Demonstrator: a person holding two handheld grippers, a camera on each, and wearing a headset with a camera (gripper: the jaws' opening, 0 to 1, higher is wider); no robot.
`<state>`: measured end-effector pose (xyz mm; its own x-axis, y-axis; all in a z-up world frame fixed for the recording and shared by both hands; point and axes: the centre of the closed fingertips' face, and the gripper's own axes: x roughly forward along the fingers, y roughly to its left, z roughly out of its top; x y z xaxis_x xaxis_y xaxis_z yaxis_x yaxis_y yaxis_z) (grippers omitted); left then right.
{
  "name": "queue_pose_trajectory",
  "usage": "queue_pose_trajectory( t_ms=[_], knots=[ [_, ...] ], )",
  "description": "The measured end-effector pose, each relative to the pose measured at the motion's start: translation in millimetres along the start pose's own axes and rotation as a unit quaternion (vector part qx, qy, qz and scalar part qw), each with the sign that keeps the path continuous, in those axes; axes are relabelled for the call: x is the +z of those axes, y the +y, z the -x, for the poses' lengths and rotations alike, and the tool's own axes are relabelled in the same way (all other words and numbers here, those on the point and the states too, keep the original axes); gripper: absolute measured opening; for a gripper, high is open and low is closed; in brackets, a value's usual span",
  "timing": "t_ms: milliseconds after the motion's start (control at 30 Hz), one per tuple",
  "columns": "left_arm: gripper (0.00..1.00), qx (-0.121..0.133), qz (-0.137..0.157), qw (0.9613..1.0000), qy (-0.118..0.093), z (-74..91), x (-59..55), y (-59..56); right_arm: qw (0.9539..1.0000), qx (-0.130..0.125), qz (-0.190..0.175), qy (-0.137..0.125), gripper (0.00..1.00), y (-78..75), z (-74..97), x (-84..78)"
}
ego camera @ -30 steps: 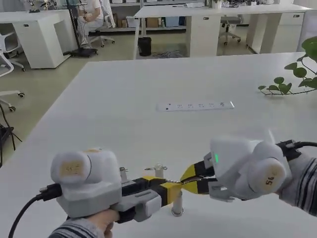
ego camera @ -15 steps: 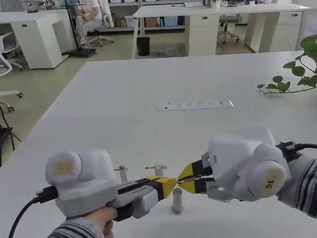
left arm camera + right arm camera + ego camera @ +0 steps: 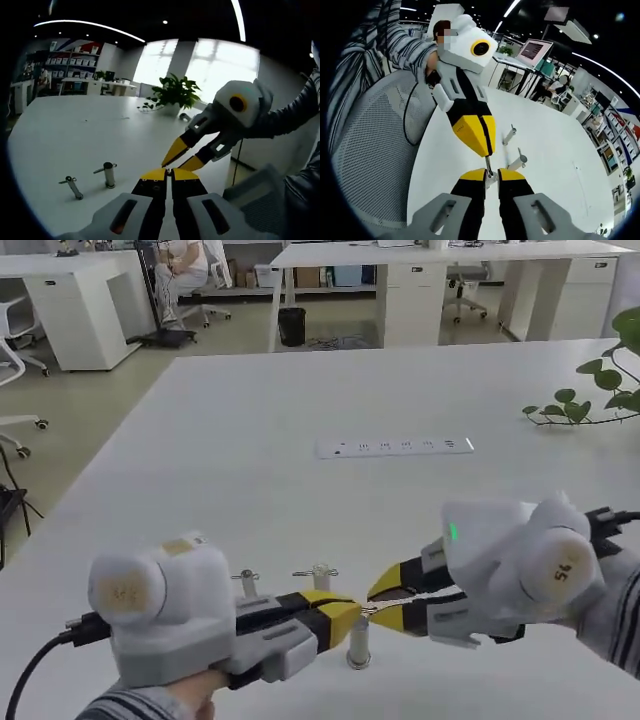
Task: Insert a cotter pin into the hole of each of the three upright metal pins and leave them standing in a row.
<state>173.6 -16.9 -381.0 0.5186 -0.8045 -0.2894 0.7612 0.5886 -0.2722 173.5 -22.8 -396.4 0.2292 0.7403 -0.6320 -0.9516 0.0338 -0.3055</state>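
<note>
Three upright metal pins stand near the table's front edge. The left pin (image 3: 248,583) and the middle pin (image 3: 320,577) each carry a cotter pin through the top, and both show again in the left gripper view (image 3: 74,186) (image 3: 109,174). The third pin (image 3: 358,647) stands bare just below the grippers. A thin cotter pin (image 3: 366,609) spans the two yellow tips. My left gripper (image 3: 338,614) is shut on one end and my right gripper (image 3: 378,607) is shut on the other. In the right gripper view the cotter pin (image 3: 489,166) runs between both tips.
A white power strip (image 3: 393,447) lies mid-table. A trailing plant (image 3: 585,405) reaches in from the right edge. The white table (image 3: 230,470) stretches far ahead. Desks, chairs and a seated person are across the room.
Both grippers have stayed tip to tip on the cotter pin above the third pin. The head camera has shifted slightly.
</note>
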Motion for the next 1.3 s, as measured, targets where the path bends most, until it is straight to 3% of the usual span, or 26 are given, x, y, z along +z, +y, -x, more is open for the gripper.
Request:
queue_pose_trajectory(
  t_ms=[400, 733, 933, 1300],
  knots=[
    [0.00, -0.042, -0.047, 0.9980, 0.002, 5.3, -2.4, -10.7, 0.9990, 0.037, -0.021, -0.010, 0.03, 14.4, 1.0, -1.3],
    [0.00, -0.063, -0.052, 0.9966, 0.005, 8.7, -7.7, -19.1, 0.9974, 0.068, -0.020, -0.011, 0.00, 29.6, 2.0, -0.7],
    [0.00, -0.061, -0.052, 0.9968, 0.008, 9.3, -10.5, -18.6, 0.9974, 0.071, -0.011, -0.006, 0.00, 30.7, 2.5, -0.9],
    [0.03, -0.024, -0.053, 0.9983, 0.007, 3.7, -16.0, -12.9, 0.9981, 0.058, 0.015, 0.013, 0.00, 25.6, 4.0, -8.1]
  ],
)
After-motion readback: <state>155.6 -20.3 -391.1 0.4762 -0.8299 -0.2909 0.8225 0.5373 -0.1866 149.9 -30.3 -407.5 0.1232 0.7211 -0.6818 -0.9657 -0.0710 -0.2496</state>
